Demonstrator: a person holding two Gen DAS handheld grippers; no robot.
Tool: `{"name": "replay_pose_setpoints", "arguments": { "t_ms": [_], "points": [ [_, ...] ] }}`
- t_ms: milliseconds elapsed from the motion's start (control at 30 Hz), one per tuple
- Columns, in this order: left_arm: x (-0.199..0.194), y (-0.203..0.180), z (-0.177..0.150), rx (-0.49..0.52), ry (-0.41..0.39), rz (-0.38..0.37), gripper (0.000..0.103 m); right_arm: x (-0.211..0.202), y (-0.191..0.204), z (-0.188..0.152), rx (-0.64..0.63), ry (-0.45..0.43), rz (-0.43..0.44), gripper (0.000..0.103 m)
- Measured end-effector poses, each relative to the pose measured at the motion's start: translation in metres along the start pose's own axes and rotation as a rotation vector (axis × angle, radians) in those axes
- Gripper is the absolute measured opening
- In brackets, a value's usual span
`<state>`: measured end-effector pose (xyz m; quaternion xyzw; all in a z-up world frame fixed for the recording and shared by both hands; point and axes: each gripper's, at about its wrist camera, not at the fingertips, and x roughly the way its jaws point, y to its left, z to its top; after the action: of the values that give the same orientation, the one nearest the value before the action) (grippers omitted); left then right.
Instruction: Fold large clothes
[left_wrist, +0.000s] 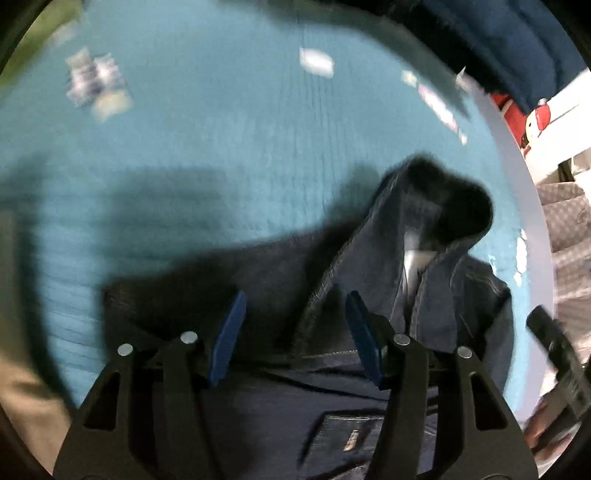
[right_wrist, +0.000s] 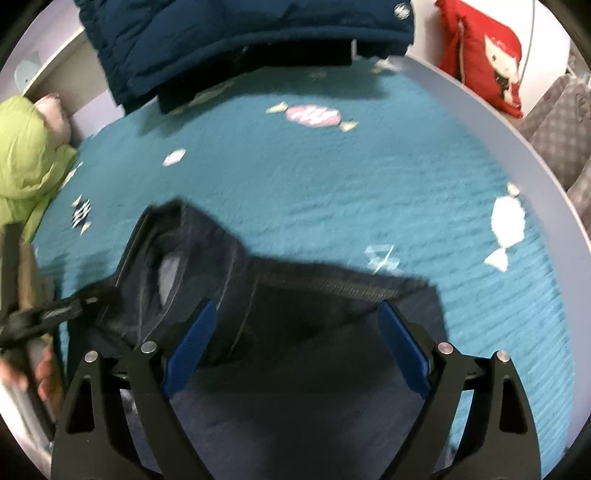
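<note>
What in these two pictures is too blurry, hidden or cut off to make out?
- Left wrist view: the printed shapes on the teal mat are smeared by motion blur.
- Left wrist view: the small label on the dark jeans is too blurred to read.
- Right wrist view: the navy jacket is cut off by the top edge.
- Both views: the grippers' own arms cover the jeans' near part.

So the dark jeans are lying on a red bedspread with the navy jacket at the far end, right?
Not red: the bedspread is teal, as the right wrist view shows. The dark jeans do lie on it, with the navy jacket at the far end.
</note>
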<state>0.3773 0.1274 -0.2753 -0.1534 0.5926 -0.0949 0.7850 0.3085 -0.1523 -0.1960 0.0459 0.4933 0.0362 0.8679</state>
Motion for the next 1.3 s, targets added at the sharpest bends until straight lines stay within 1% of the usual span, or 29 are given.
{"name": "replay_pose_setpoints", "arguments": {
  "t_ms": [33,67,100,133,200,233,300,367,400,433,467,500,533,567,600,733,767,833,867,933,967,1000,1033,1067,1100,1133,1200,1233,1300],
  "points": [
    [0.0,0.002,0.003,0.002,-0.002,-0.005,0.056,-0.002,0.001,-0.005,-0.01,0.0,-0.005,0.085],
    [-0.001,0.002,0.006,-0.005,0.005,-0.017,0.048,-0.005,0.006,-0.009,-0.02,-0.001,-0.014,0.085],
    [-0.004,0.006,0.007,-0.049,0.004,-0.061,0.031,-0.005,0.008,-0.01,-0.03,0.001,-0.026,0.085],
    [-0.007,0.008,0.007,-0.078,0.008,-0.129,0.006,-0.007,0.007,-0.014,-0.035,0.005,-0.045,0.085],
    [-0.014,0.007,0.008,-0.098,-0.002,-0.203,0.006,-0.01,0.008,-0.021,-0.035,0.008,-0.055,0.085],
    [-0.015,0.004,0.007,-0.094,0.004,-0.218,0.004,-0.012,0.008,-0.025,-0.035,0.008,-0.058,0.085],
    [-0.017,-0.005,0.008,-0.085,0.019,-0.278,0.004,-0.017,0.006,-0.03,-0.031,0.002,-0.058,0.085],
    [-0.014,-0.018,0.01,-0.098,0.037,-0.344,0.004,-0.023,0.001,-0.032,-0.014,-0.006,-0.05,0.085],
    [-0.012,-0.026,0.012,-0.111,0.053,-0.396,0.004,-0.025,-0.002,-0.033,-0.004,-0.008,-0.047,0.085],
    [-0.01,-0.033,0.015,-0.12,0.06,-0.429,0.004,-0.027,-0.005,-0.035,0.009,-0.012,-0.045,0.085],
    [-0.01,-0.042,0.016,-0.127,0.062,-0.461,0.004,-0.03,-0.007,-0.036,0.018,-0.015,-0.043,0.085],
    [-0.006,-0.054,0.019,-0.118,0.064,-0.473,0.004,-0.032,-0.011,-0.038,0.034,-0.019,-0.04,0.085],
    [-0.003,-0.06,0.016,-0.105,0.067,-0.459,0.004,-0.033,-0.013,-0.038,0.043,-0.019,-0.04,0.085],
    [0.007,-0.071,0.017,-0.093,0.076,-0.426,0.004,-0.034,-0.018,-0.039,0.062,-0.019,-0.036,0.085],
    [0.019,-0.078,0.016,-0.099,0.091,-0.411,0.004,-0.035,-0.022,-0.041,0.088,-0.019,-0.032,0.085],
    [0.067,-0.078,0.014,-0.189,0.103,-0.38,0.005,-0.035,-0.037,-0.048,0.155,0.003,-0.016,0.085],
    [0.074,-0.074,0.013,-0.205,0.096,-0.39,0.007,-0.037,-0.042,-0.051,0.167,0.001,-0.02,0.085],
    [0.075,-0.065,0.01,-0.235,0.084,-0.432,0.008,-0.039,-0.05,-0.052,0.171,0.002,-0.032,0.086],
    [0.074,-0.063,0.01,-0.235,0.084,-0.441,0.007,-0.04,-0.054,-0.052,0.174,0.004,-0.041,0.086],
    [0.062,-0.068,0.008,-0.185,0.083,-0.405,0.008,-0.041,-0.062,-0.05,0.188,0.009,-0.057,0.086],
    [0.056,-0.07,0.008,-0.168,0.082,-0.399,0.015,-0.042,-0.065,-0.047,0.192,0.009,-0.057,0.086],
    [0.043,-0.075,0.009,-0.136,0.087,-0.415,0.024,-0.043,-0.069,-0.043,0.193,0.003,-0.056,0.086],
    [0.032,-0.076,0.009,-0.112,0.094,-0.432,0.051,-0.044,-0.072,-0.038,0.189,-0.003,-0.062,0.086],
    [0.018,-0.078,0.007,-0.089,0.095,-0.453,0.07,-0.043,-0.074,-0.034,0.183,0.002,-0.071,0.086],
    [0.006,-0.079,0.006,-0.075,0.082,-0.456,0.073,-0.04,-0.078,-0.028,0.178,0.015,-0.088,0.086],
    [-0.011,-0.079,0.003,-0.042,0.051,-0.442,0.075,-0.038,-0.081,-0.024,0.179,0.016,-0.093,0.086],
    [-0.035,-0.078,0.0,0.019,0.009,-0.377,0.076,-0.032,-0.09,-0.012,0.188,0.015,-0.089,0.086],
    [-0.047,-0.072,-0.002,0.047,-0.016,-0.315,0.076,-0.025,-0.094,-0.005,0.19,0.029,-0.084,0.086],
    [-0.058,-0.058,-0.005,0.067,-0.055,-0.184,0.076,-0.011,-0.101,0.007,0.199,0.054,-0.092,0.086]
  ]
}}
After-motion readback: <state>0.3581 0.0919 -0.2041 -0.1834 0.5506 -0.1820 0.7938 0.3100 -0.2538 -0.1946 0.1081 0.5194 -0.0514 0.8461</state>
